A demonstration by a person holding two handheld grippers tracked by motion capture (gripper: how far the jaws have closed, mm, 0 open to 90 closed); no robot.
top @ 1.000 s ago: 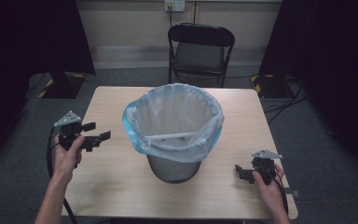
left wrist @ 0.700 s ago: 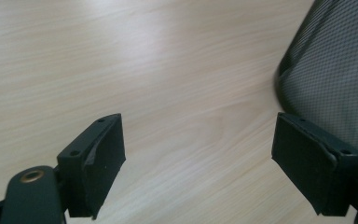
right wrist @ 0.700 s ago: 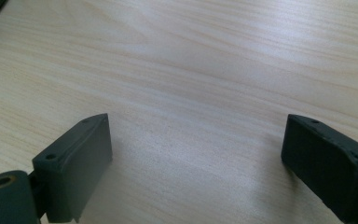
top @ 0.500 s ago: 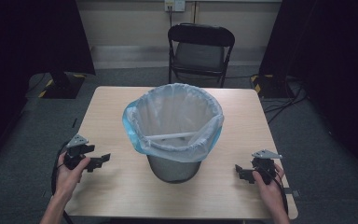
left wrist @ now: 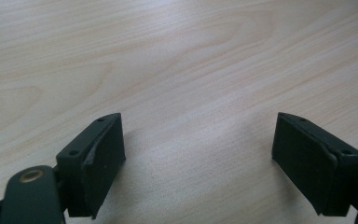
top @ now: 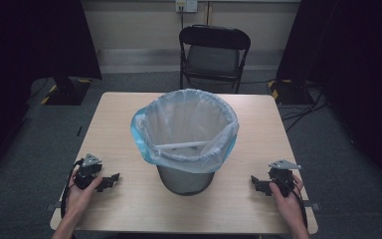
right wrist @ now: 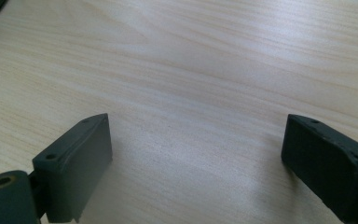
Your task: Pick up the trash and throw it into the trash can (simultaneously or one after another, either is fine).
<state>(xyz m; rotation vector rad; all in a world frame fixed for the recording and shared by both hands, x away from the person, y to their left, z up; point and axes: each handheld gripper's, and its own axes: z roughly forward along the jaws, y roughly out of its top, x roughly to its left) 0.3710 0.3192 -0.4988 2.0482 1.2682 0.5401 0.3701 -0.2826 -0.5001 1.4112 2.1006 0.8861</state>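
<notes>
The bag-lined bin (top: pixel 186 139) stands mid-table with its liner folded over the rim, so the lining looks done, while the left gripper (top: pixel 110 180) at 8 o'clock and right gripper (top: pixel 256 184) at 4 o'clock rest spread wide, empty

left tongs (top: pixel 110 180): black, grey three-cornered plate, black cable | right tongs (top: pixel 256 182): same | jaws: flat black blocks, screw holes | forearms bare
</notes>
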